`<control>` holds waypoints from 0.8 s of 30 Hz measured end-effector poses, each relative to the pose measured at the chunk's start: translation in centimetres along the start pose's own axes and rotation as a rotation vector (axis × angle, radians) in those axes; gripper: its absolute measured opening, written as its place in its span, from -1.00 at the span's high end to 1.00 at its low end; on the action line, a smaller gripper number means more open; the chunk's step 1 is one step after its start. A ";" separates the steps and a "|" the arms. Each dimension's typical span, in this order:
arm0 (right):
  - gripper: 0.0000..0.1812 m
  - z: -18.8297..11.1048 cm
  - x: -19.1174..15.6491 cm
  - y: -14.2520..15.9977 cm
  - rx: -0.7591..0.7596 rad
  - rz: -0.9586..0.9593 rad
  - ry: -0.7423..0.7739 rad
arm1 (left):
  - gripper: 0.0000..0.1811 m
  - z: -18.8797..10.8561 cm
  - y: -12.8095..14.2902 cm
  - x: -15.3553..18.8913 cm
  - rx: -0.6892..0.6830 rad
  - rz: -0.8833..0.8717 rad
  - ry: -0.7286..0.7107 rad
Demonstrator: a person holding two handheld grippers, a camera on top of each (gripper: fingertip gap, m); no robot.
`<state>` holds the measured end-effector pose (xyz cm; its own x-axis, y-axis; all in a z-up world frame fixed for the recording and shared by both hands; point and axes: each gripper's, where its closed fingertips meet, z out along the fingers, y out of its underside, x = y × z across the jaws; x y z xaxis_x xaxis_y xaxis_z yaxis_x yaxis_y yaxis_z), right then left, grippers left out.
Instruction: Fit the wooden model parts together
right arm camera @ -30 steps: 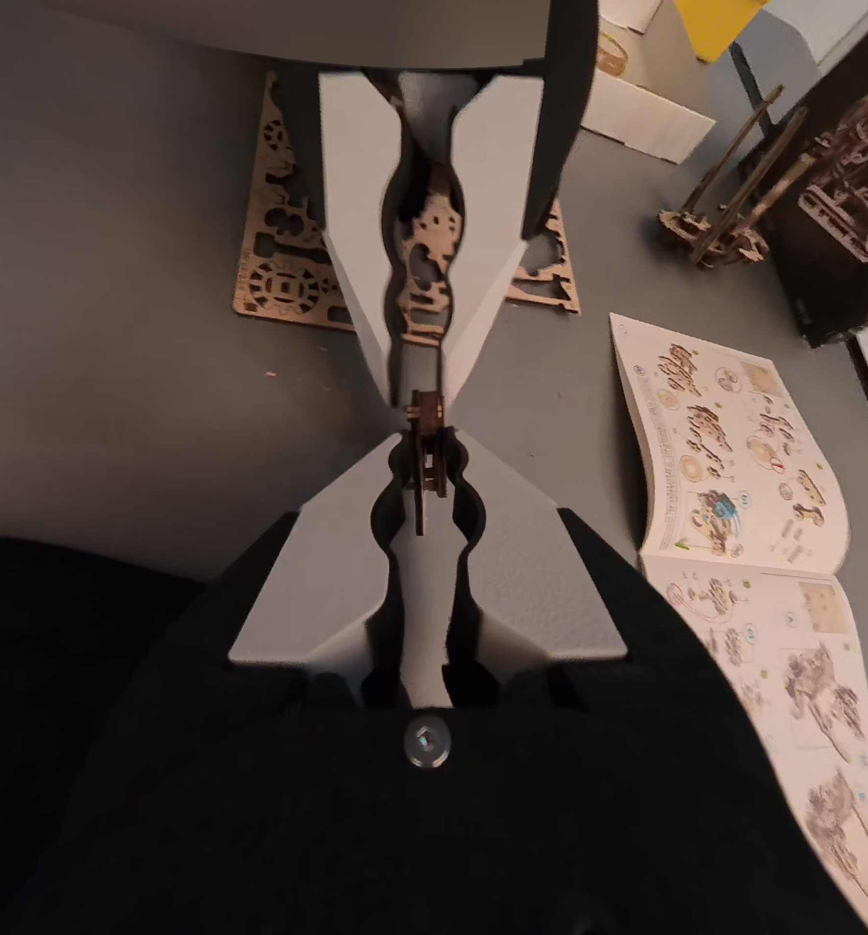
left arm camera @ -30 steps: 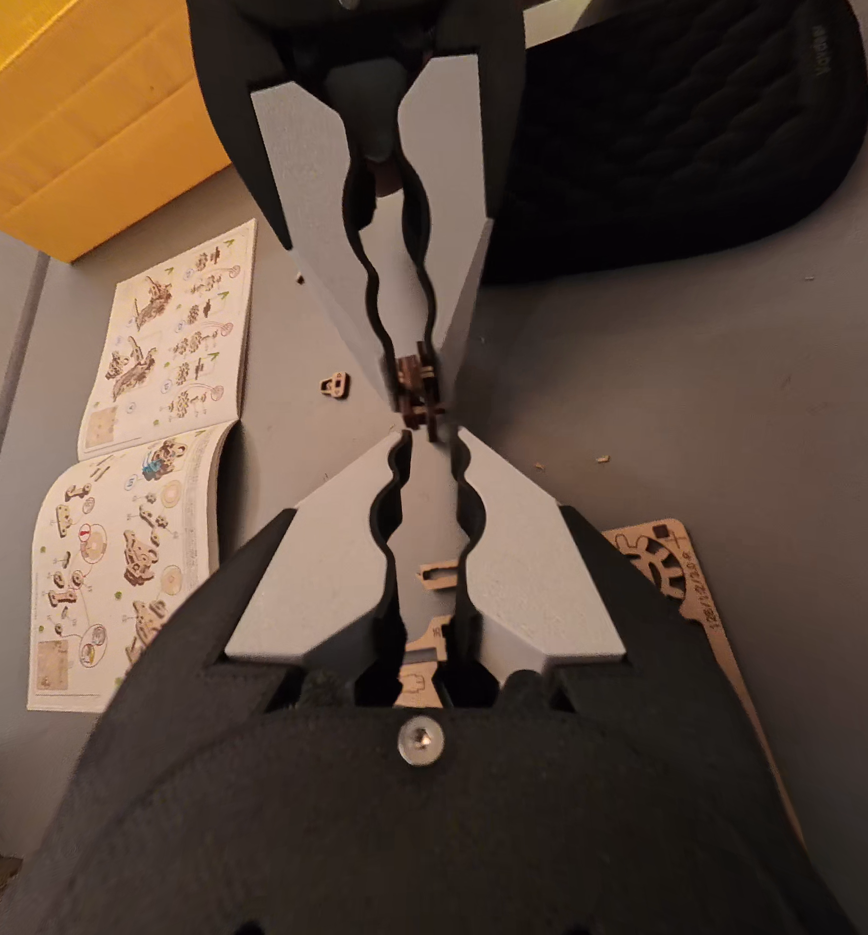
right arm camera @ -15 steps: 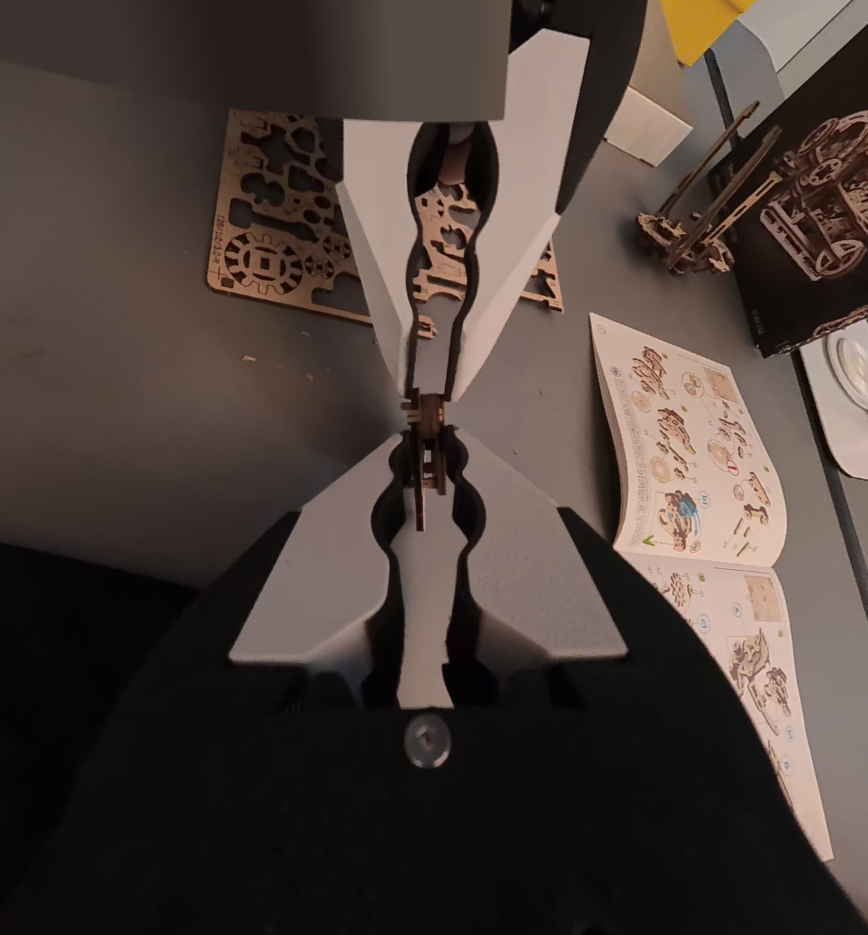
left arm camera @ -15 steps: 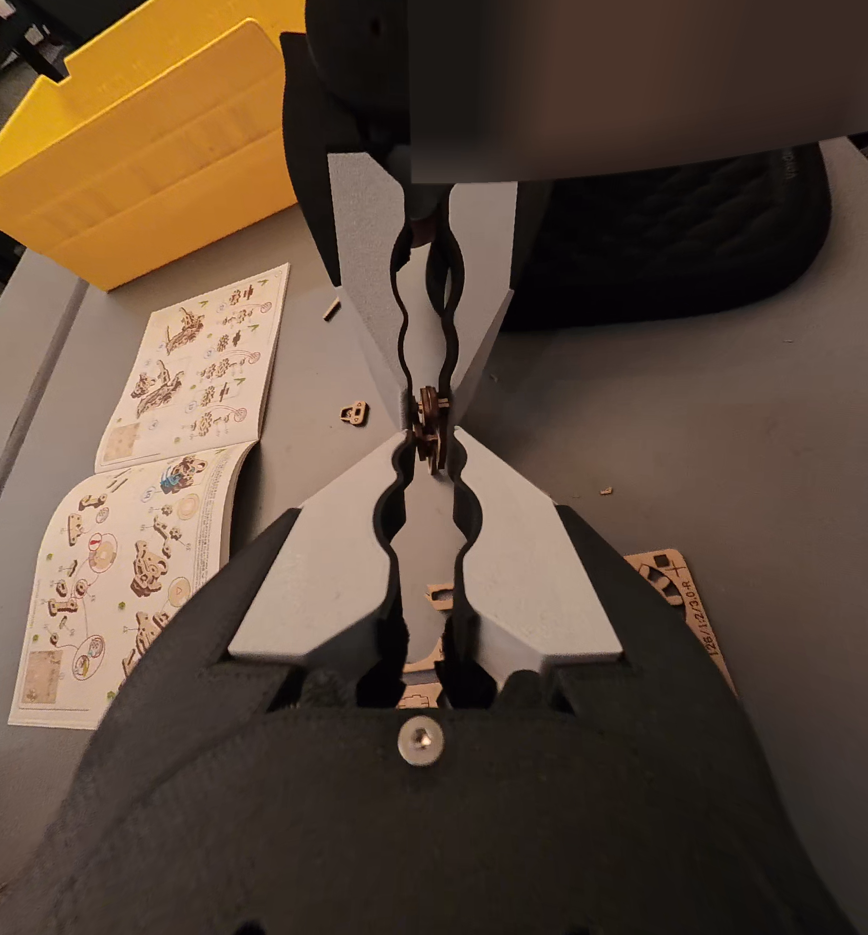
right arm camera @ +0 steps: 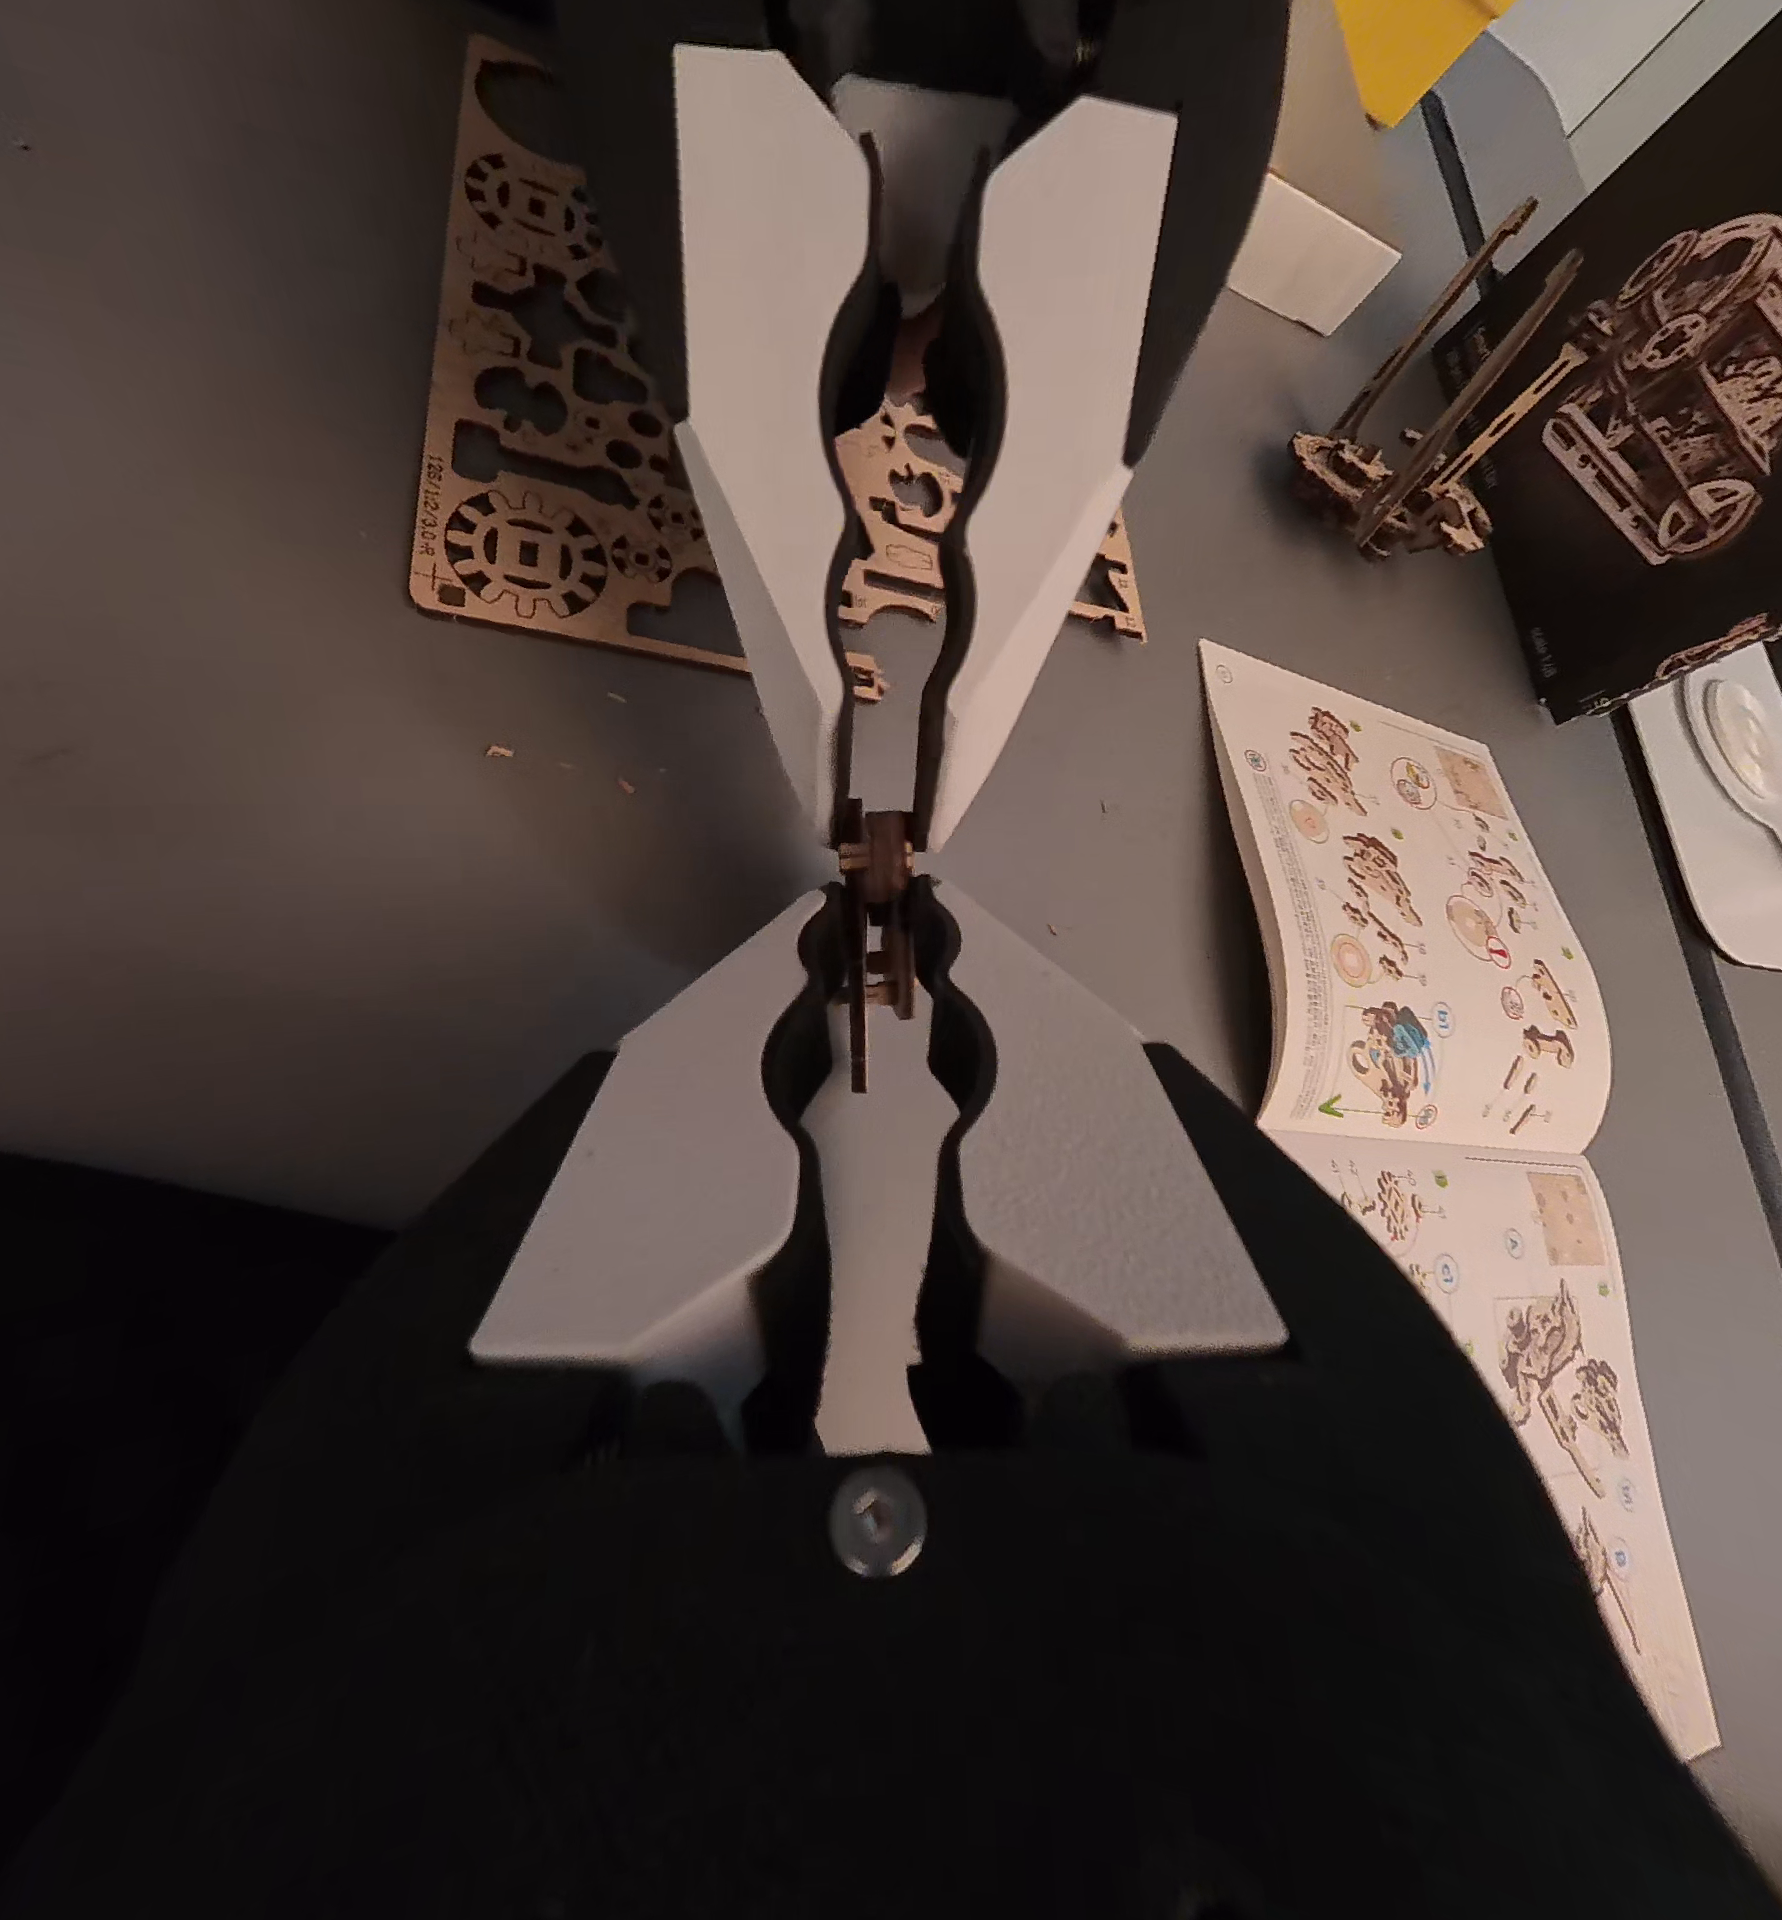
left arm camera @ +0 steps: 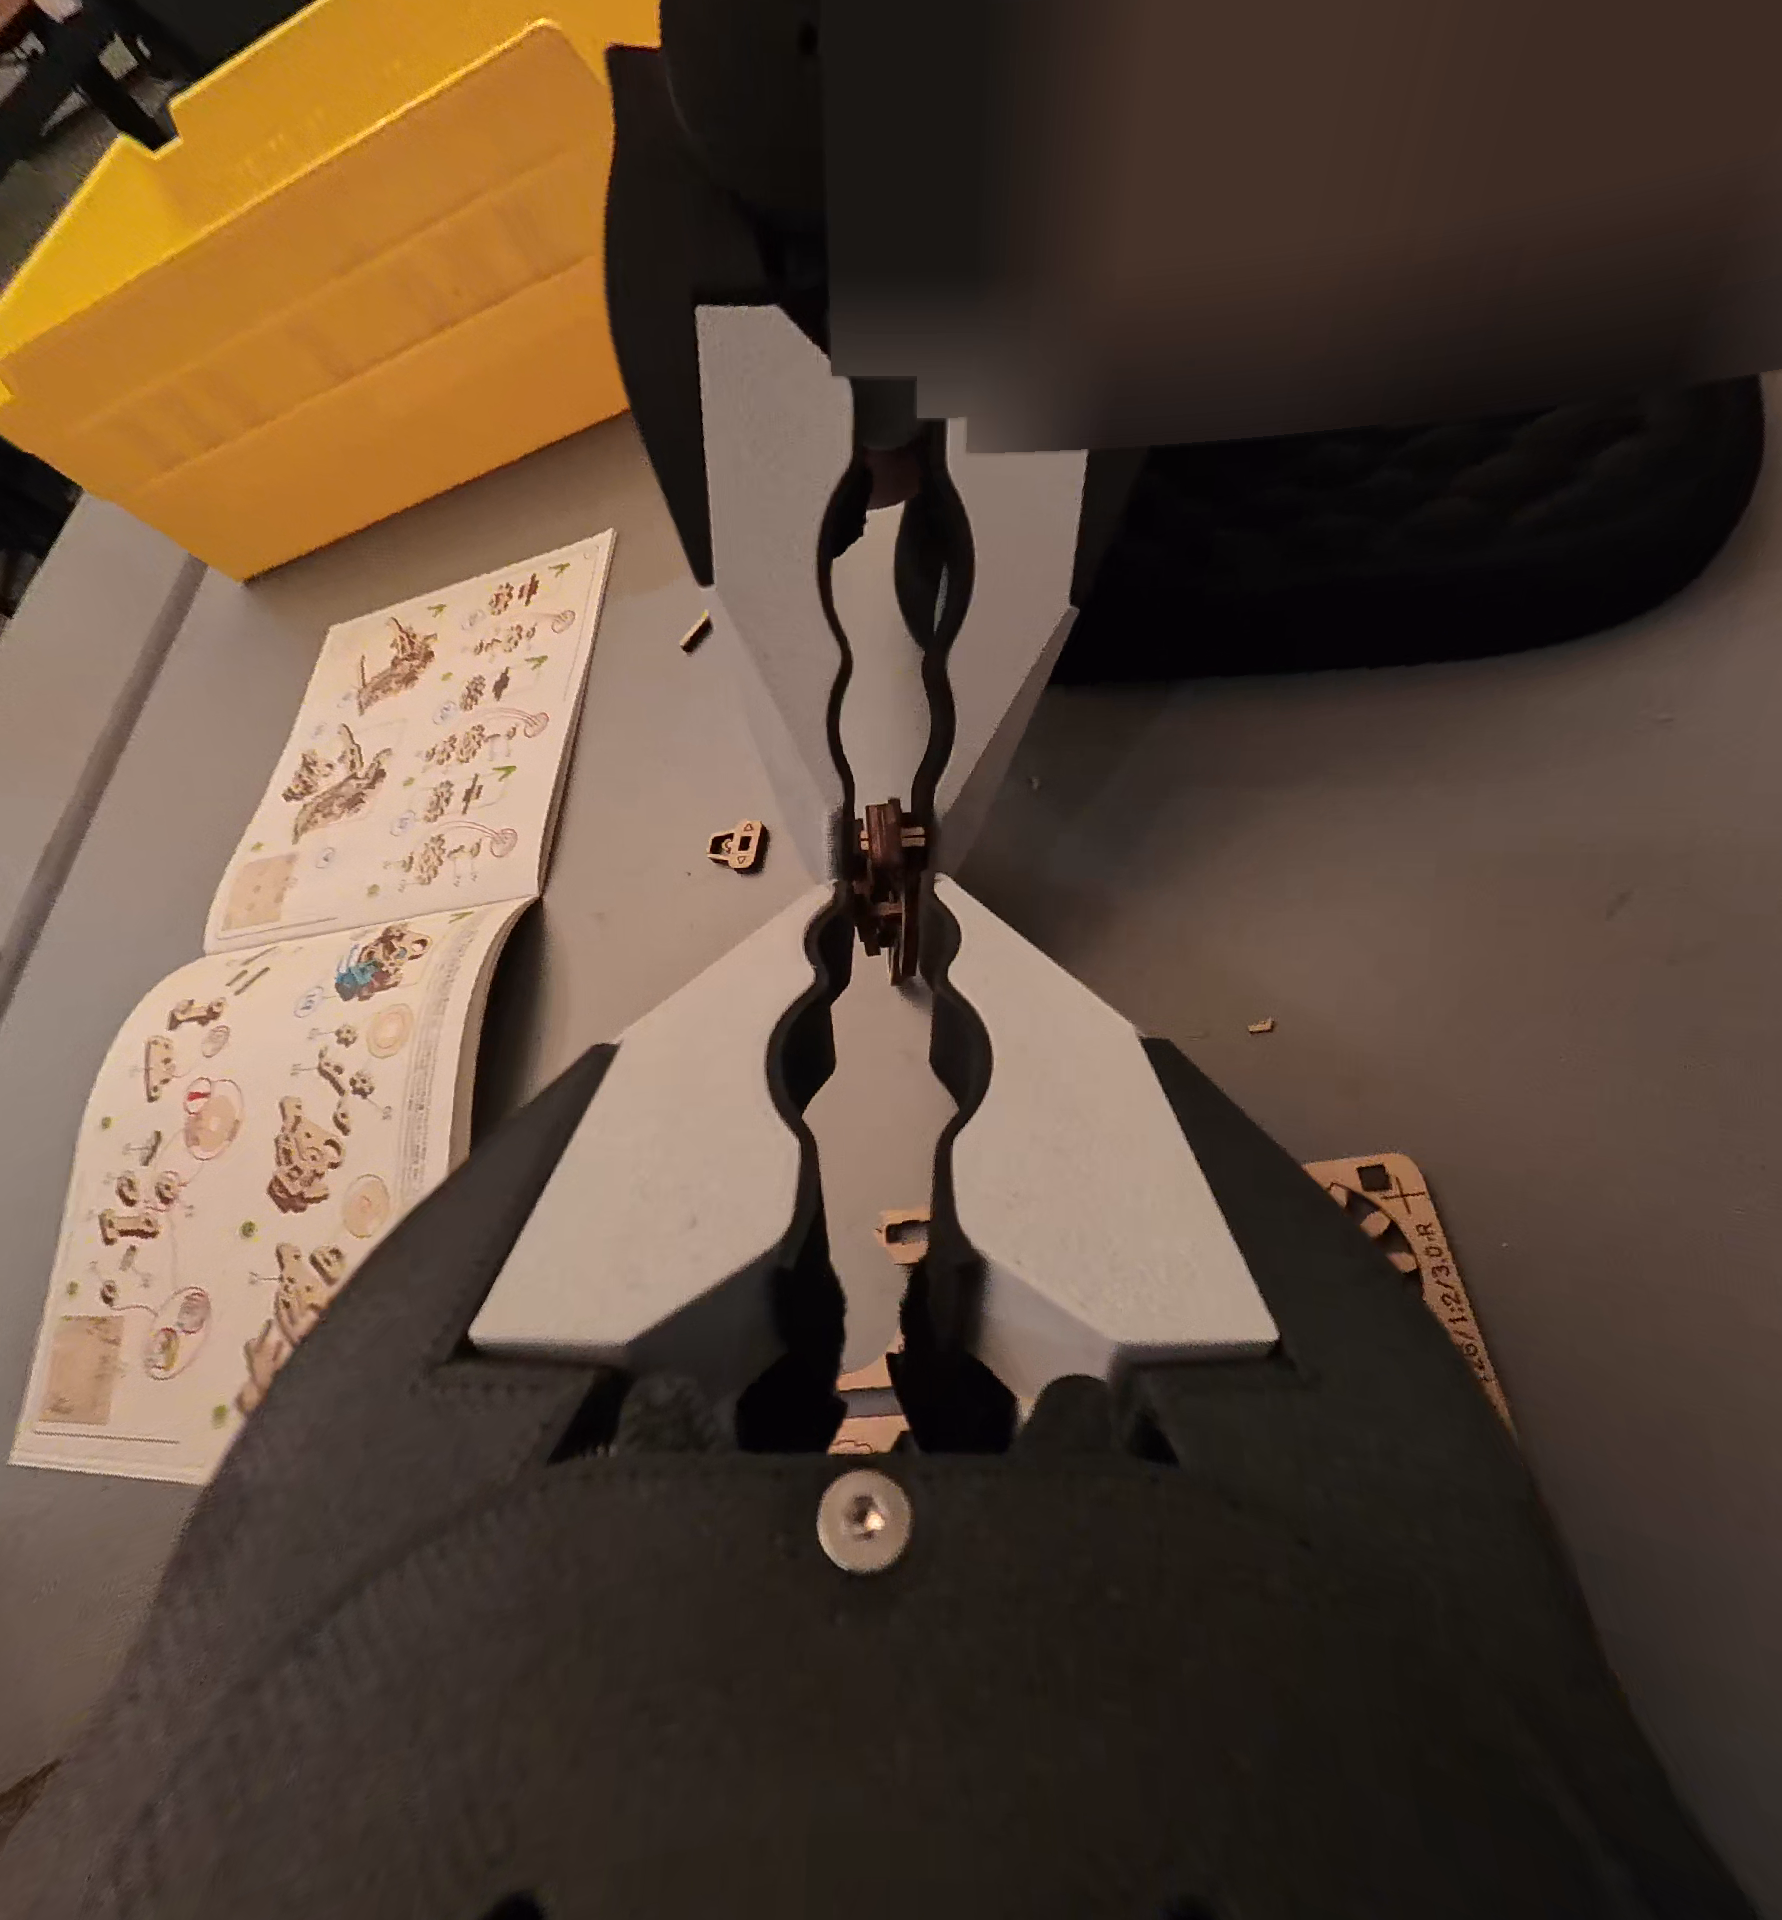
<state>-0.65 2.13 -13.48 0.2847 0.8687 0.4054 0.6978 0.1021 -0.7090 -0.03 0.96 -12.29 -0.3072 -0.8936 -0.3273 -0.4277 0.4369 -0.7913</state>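
Meeting tip to tip above the grey worktop [left arm camera: 1386,831], the left gripper [left arm camera: 885,940] and right gripper [right arm camera: 874,940] each pinch the small wooden parts [left arm camera: 887,883] between them.

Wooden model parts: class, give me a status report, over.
Left gripper and right gripper both shut, tip to tip above the table. Wooden model parts pinched between them, pressed together. Nothing in the way.

Opposed close wrist views, shared booklet [left arm camera: 347,935]
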 end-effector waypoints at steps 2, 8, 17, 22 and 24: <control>0.89 0.0 0.0 0.0 -0.001 0.004 0.001 | 0.88 0.0 0.0 0.0 0.009 -0.024 0.006; 0.89 0.0 -0.2 0.0 0.000 -0.009 0.001 | 0.89 0.0 0.1 0.2 -0.021 0.017 -0.039; 0.89 -0.1 -0.5 -0.2 0.012 -0.010 -0.015 | 0.89 -0.1 0.0 0.5 -0.016 -0.013 -0.012; 0.88 -0.3 -1.1 -0.4 -0.002 -0.026 -0.048 | 0.88 0.0 -0.3 1.0 0.011 -0.032 0.058; 0.88 -0.2 -1.1 -0.4 -0.002 -0.027 -0.046 | 0.88 -0.1 -0.2 1.0 0.005 -0.013 0.062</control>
<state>-1.10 1.06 -13.48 0.2350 0.8869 0.3978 0.7065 0.1252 -0.6966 -0.35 -0.03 -12.37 -0.3541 -0.8910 -0.2843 -0.4274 0.4246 -0.7982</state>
